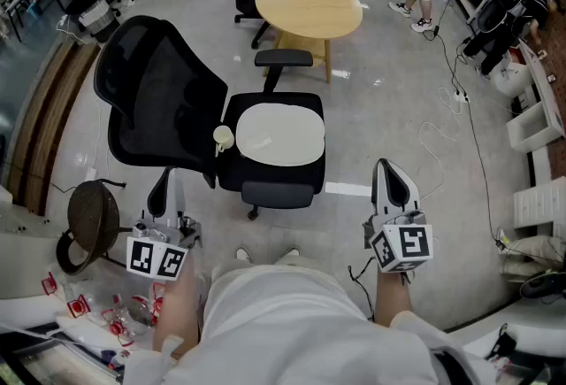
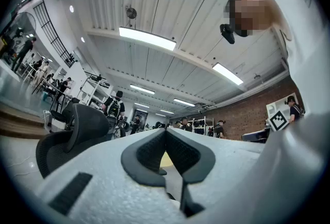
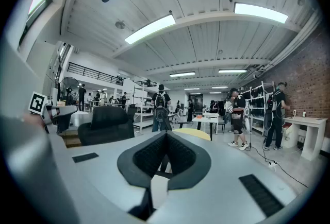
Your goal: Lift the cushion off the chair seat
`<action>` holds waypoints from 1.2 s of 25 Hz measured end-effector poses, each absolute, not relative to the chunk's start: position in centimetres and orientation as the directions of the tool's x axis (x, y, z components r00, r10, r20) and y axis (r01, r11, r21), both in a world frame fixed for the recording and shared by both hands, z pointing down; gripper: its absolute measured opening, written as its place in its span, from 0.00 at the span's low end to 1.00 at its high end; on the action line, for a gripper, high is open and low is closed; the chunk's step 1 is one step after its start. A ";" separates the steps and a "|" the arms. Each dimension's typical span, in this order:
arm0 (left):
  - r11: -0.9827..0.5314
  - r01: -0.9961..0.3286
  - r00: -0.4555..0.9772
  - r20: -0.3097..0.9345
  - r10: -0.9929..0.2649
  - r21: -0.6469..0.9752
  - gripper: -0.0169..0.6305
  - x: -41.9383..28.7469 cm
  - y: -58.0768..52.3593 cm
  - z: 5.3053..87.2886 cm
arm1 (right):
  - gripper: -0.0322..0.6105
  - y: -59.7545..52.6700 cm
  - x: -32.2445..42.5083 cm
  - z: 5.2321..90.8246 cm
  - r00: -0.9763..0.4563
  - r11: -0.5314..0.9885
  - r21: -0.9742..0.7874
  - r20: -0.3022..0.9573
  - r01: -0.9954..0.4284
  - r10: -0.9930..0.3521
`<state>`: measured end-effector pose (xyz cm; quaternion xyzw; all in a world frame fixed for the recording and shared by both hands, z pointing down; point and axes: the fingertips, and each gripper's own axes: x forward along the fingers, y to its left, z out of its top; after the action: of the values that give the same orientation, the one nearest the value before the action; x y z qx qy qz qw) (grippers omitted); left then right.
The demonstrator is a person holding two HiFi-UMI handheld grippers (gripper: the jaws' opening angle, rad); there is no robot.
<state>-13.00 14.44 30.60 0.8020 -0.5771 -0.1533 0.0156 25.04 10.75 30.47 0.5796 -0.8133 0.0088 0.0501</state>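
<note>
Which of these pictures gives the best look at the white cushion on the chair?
The head view: the whole cushion lies on the black chair seat. Both gripper views catch only the chair's back; the cushion is hidden.

The left gripper (image 2: 166, 133) fills the lower half from 4 to 8 o'clock, its white jaws meeting tip to tip at centre with nothing gripped, and a pale yellow surface (image 2: 166, 162) shows through the gap between the dark pads. At 8 o'clock stands a black mesh chair (image 2: 72, 135), with a group of people (image 2: 113, 108) beyond it. A ceiling light strip (image 2: 147, 38) runs at 12 o'clock, a white sleeve (image 2: 309, 73) covers 2 to 4 o'clock, and a square marker (image 2: 278, 119) sits before a brick wall (image 2: 247, 115) at 3 o'clock.
</note>
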 end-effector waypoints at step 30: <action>-0.284 -0.930 0.257 -0.141 -0.956 0.232 0.05 -10.8 17.8 33.9 | 0.84 9.5 25.9 33.7 -0.490 0.519 0.081 0.232 -0.851 -0.840</action>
<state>-10.77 17.82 33.94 0.7910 -0.5962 -0.1273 0.0509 25.91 9.46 33.68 0.4902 -0.8628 0.0222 0.1217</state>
